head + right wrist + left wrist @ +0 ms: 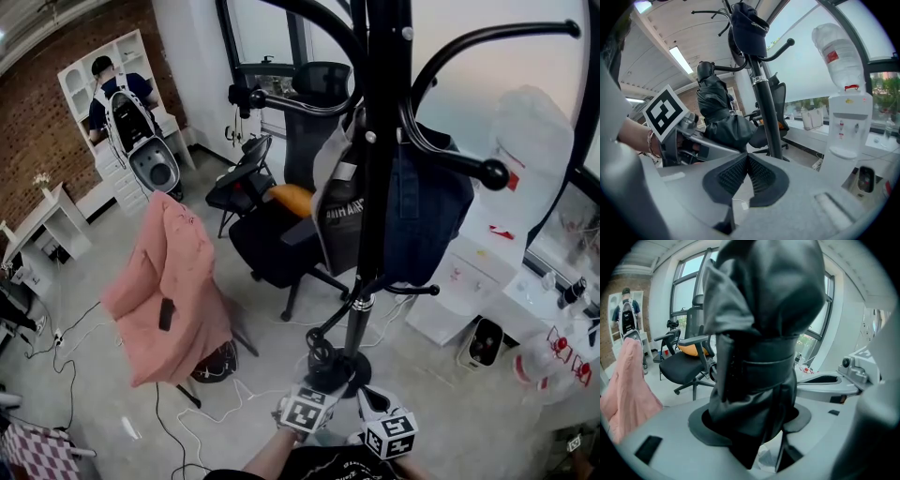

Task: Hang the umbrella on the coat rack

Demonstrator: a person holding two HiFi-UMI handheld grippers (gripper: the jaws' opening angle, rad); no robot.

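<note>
Left gripper (750, 425) clamped on folded black umbrella (759, 348), low beside coat rack (766, 108). Umbrella sits at 10 o'clock from right gripper (747, 174), jaws pressed together, empty. Pickup done; lifting and hooking onto 1 rack arm not yet done.

No legible text; white print (343, 212) on grey garment (328, 169) — blurred; red label (833, 56) on water bottle (840, 72) — unreadable.
</note>
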